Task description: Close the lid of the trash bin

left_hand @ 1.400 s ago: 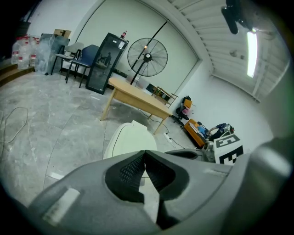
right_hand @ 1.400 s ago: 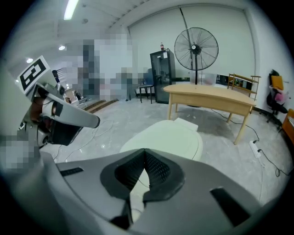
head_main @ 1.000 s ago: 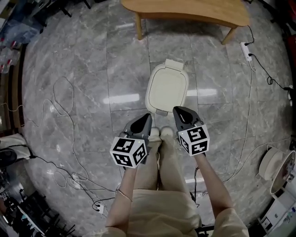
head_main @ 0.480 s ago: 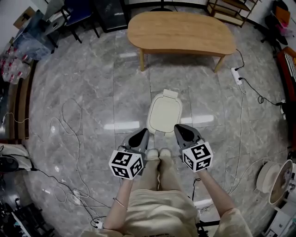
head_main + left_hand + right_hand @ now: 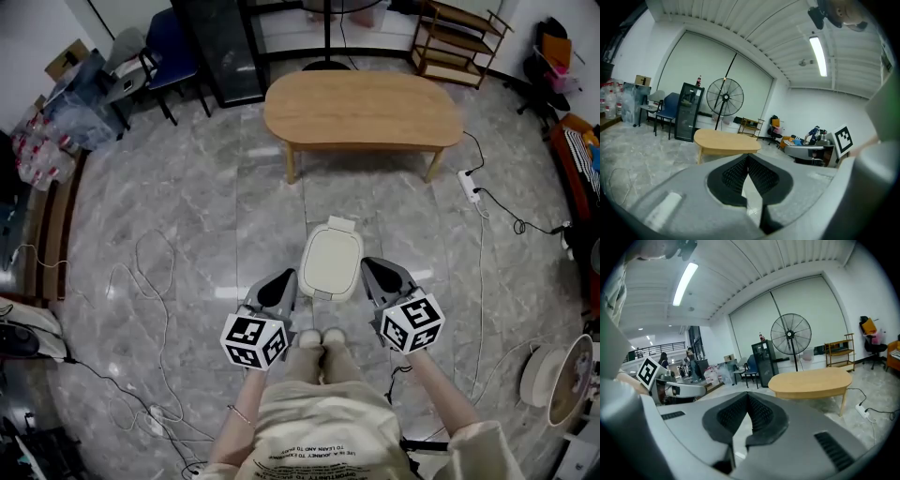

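The cream trash bin (image 5: 331, 262) stands on the marble floor just ahead of the person's feet in the head view, its lid lying flat down on top. My left gripper (image 5: 278, 287) hangs to the bin's left and my right gripper (image 5: 375, 275) to its right, both raised above the floor and clear of the bin. Each has its jaws together with nothing between them. In the left gripper view the left gripper (image 5: 747, 161) points across the room; the right gripper (image 5: 748, 400) does likewise in the right gripper view. The bin shows in neither gripper view.
A low oval wooden table (image 5: 364, 112) stands beyond the bin. Cables (image 5: 150, 281) trail over the floor at left, and a power strip (image 5: 467, 186) with its cord lies at right. A chair (image 5: 173, 42), a dark cabinet (image 5: 217, 47) and a shelf (image 5: 459, 37) line the far side.
Both grippers have risen from low beside the bin, and the view has pulled back so the bin looks smaller and farther. The lid has stayed down throughout.
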`<state>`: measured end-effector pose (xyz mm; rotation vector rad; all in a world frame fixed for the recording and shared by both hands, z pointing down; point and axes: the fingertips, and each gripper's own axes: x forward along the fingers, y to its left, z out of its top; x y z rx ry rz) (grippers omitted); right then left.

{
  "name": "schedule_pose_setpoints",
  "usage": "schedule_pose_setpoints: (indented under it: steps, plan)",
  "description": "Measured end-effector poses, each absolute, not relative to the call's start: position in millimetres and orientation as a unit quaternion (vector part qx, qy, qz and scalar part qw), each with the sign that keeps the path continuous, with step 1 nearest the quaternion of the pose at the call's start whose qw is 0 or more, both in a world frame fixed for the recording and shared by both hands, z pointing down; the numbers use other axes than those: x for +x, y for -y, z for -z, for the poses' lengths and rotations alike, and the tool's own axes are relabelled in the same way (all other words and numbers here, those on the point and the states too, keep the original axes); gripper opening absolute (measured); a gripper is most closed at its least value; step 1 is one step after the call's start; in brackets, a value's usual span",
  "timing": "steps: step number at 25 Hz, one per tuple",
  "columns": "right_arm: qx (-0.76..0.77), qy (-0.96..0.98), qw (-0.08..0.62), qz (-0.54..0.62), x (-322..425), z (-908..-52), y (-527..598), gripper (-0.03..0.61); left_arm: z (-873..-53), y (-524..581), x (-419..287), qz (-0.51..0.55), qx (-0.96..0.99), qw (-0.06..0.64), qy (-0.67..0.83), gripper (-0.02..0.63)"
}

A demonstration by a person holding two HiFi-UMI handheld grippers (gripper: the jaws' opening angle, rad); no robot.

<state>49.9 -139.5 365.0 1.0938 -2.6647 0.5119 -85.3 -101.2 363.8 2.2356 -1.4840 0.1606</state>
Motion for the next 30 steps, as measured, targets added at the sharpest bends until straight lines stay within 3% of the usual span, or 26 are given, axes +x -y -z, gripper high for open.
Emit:
schedule_pose_setpoints:
  steps: [17, 30]
  plan:
    - [0.391, 0.916, -0.006, -0.088, 75.5, -242.3, 161.4, 0.005, -264.6, 114.6, -109.6, -0.026, 0.814, 0.107, 0.57, 0.023]
    - [0.411, 0.909, -0.038, -0.06, 88.1, -212.7, 163.0, 0.005, -238.9, 117.7, -122.6, -0.019, 0.809, 0.057, 0.584, 0.023]
